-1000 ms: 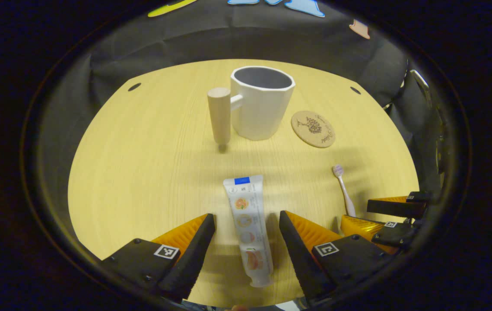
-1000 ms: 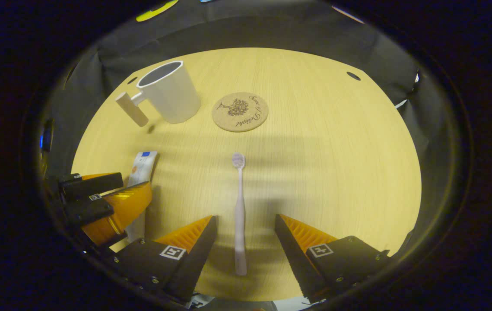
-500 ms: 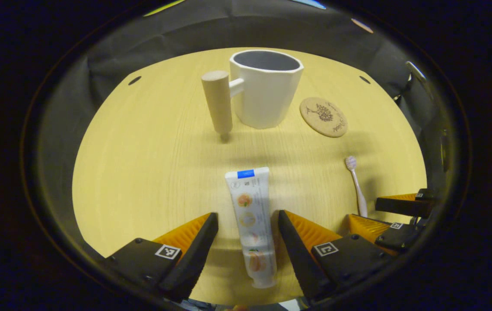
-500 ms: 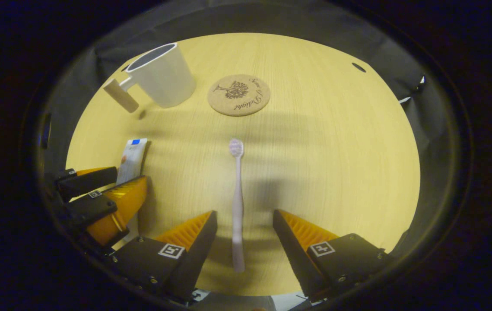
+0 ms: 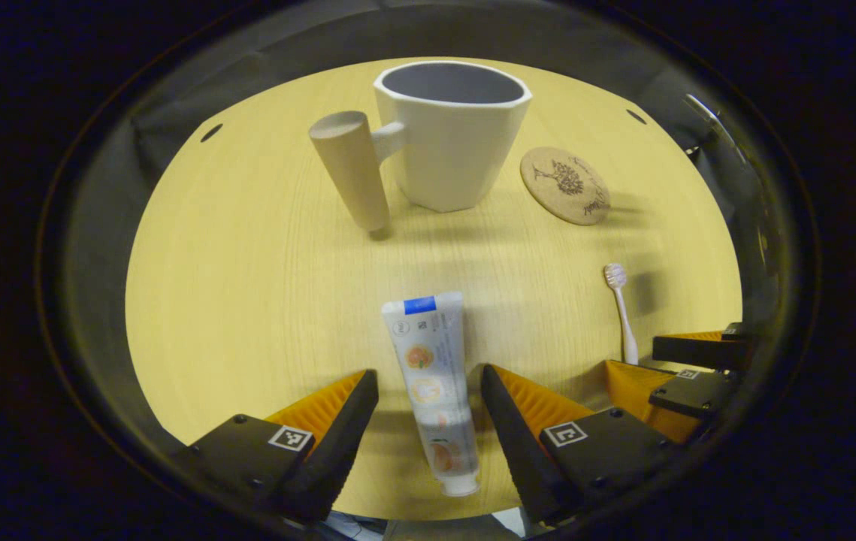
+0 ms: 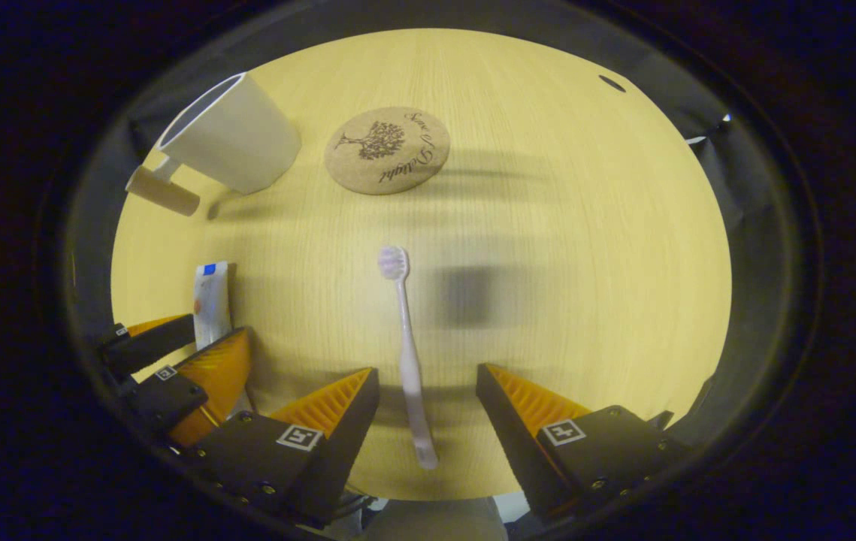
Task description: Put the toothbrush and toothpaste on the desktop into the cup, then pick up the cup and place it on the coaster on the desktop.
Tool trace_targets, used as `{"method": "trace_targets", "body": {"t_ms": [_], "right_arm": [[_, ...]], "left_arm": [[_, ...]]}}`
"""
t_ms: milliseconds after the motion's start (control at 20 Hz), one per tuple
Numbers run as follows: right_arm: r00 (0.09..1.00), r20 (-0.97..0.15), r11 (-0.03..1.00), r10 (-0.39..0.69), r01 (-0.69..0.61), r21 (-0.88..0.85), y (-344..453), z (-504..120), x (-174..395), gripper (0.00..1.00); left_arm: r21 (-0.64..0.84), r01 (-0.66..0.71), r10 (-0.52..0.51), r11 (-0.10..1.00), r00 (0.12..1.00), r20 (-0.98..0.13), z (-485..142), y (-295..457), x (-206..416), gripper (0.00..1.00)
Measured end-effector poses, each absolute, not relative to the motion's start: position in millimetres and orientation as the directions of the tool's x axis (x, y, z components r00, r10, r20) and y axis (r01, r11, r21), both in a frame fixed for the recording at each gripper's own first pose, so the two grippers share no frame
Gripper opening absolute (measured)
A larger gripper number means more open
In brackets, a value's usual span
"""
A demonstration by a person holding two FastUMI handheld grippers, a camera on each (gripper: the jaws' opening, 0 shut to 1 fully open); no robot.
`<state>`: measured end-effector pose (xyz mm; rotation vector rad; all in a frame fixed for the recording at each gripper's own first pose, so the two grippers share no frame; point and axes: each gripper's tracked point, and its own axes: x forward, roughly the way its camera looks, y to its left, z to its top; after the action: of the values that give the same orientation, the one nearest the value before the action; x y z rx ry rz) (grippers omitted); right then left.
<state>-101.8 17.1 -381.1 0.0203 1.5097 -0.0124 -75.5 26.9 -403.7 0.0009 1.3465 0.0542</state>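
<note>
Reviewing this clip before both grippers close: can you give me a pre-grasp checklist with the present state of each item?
1. Left gripper open, fingers either side of the toothpaste: ok.
2. Right gripper open, fingers either side of the toothbrush handle: ok.
3. Fingers low enough to pinch: cannot tell.
4. Toothbrush centred between the fingers: not ok, it lies nearer the finger on the view's left.
5. Cup upright, mouth open, nothing seen inside: ok.
6. Coaster bare, beside the cup: ok.

A pale wooden table [image 5: 247,248] with small dark holes [image 6: 612,83] near its far edge
</note>
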Motion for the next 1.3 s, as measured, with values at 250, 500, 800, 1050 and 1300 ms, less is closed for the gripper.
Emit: {"method": "trace_targets", "body": {"t_ms": [250, 500, 800, 1050, 1300], "right_arm": [[0.03, -1.0, 0.999, 0.003, 0.033, 0.004, 14.1, -377.4, -100.0, 0.51], [0.01, -1.0, 0.999, 0.024, 0.046, 0.025, 7.3, -378.3, -100.2, 0.1], [0.019, -0.999, 0.998, 0.037, 0.046, 0.037, 6.7, -377.9, -98.3, 0.02], [0.012, -0.998, 0.997, 0.054, 0.05, 0.054, 5.8, -377.3, -96.4, 0.02], [0.012, -0.997, 0.996, 0.07, 0.051, 0.071, 4.9, -377.2, -95.7, 0.02]], "left_arm": [[0.029, -0.015, 0.031, 0.999, 0.194, -0.98, -404.4, 15.2, -72.8, 0.7], [0.03, -0.024, 0.033, 0.999, 0.158, -0.987, -403.2, 11.5, -71.7, 0.41], [0.043, -0.033, 0.048, 0.999, 0.17, -0.984, -401.1, 10.3, -64.1, 0.34], [0.017, -0.035, 0.023, 0.999, 0.161, -0.987, -395.4, 8.7, -67.6, 0.23], [-0.019, -0.051, -0.008, 0.999, 0.212, -0.977, -351.4, 3.2, -59.0, 0.24]]}}
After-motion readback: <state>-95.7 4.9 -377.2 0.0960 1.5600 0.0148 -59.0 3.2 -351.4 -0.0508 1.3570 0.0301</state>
